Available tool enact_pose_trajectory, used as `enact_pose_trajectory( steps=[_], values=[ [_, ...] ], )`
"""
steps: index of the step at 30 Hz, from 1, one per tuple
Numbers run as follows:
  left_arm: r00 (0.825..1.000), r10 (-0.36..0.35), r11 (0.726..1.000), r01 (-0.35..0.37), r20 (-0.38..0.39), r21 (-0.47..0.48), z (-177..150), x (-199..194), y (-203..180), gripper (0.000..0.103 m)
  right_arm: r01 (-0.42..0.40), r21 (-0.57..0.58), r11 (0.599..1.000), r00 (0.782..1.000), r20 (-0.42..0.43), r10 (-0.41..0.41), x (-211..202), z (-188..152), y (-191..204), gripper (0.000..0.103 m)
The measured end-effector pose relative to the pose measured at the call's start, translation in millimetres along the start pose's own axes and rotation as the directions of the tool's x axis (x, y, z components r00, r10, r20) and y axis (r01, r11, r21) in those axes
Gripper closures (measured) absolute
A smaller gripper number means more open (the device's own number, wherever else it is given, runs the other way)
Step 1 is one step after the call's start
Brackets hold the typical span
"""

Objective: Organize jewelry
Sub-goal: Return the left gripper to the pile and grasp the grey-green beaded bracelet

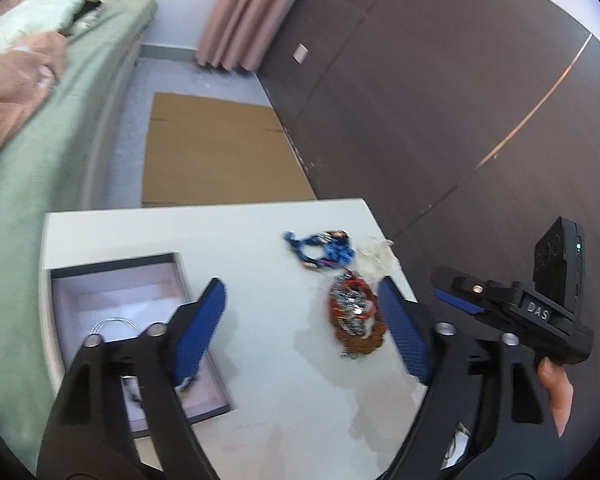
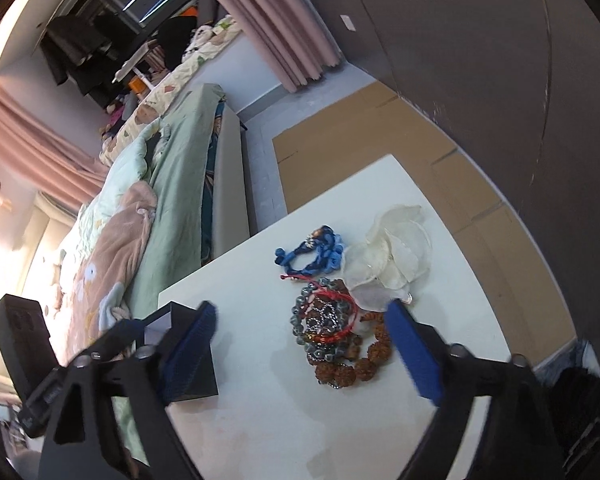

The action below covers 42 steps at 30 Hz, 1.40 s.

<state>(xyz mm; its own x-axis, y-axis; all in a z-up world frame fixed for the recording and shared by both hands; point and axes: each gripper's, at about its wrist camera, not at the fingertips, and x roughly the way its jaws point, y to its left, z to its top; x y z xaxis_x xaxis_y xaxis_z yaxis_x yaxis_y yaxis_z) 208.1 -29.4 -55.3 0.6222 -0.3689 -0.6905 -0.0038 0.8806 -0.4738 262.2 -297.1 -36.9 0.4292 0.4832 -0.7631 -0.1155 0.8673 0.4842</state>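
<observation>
Where fingers (image 1: 204,320) cross: box (image 1: 116,280) part hidden

Smooth matt white table top (image 2: 284,408). On it, rough brown seed beads (image 2: 364,364) beside glossy dark glass-like beads (image 2: 300,336), thin red cord (image 2: 336,334), blue woven thread bracelet (image 2: 312,256), translucent pearly shell-like discs (image 2: 396,248). At table's left edge, matt dark card box (image 1: 140,304), pale lining. Textured blue gripper pads (image 1: 198,328) on matt black plastic.
</observation>
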Motion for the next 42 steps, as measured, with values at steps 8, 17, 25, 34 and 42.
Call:
enact_pose_trajectory(
  steps=[8,17,25,34,42],
  values=[
    [0.996,-0.037,0.999,0.034,-0.077,-0.032,-9.9,46.9,-25.5,0.054,0.022,0.047,0.999,1.0,0.007,-0.022,-7.3,7.1,-23.1,0.034],
    [0.989,-0.026,0.999,0.021,-0.143,-0.034,-25.7,86.4,-38.0,0.063,0.02,0.078,0.997,1.0,0.018,-0.022,-18.0,12.5,-42.5,0.04],
    [0.984,-0.025,0.998,0.013,-0.177,-0.066,-34.2,104.5,-32.4,0.093,0.026,0.063,0.998,1.0,0.01,-0.027,-16.8,11.5,-38.8,0.04],
    [0.99,-0.052,0.997,0.045,-0.133,-0.056,-32.6,75.8,-25.2,0.094,0.039,0.033,0.999,0.999,-0.026,-0.038,-2.5,7.3,-31.5,0.041],
    [0.992,-0.094,0.994,0.09,-0.082,-0.054,-27.7,45.0,-20.1,0.094,0.027,0.007,1.0,0.996,-0.087,-0.026,19.9,-2.1,-19.1,0.057]
  ],
)
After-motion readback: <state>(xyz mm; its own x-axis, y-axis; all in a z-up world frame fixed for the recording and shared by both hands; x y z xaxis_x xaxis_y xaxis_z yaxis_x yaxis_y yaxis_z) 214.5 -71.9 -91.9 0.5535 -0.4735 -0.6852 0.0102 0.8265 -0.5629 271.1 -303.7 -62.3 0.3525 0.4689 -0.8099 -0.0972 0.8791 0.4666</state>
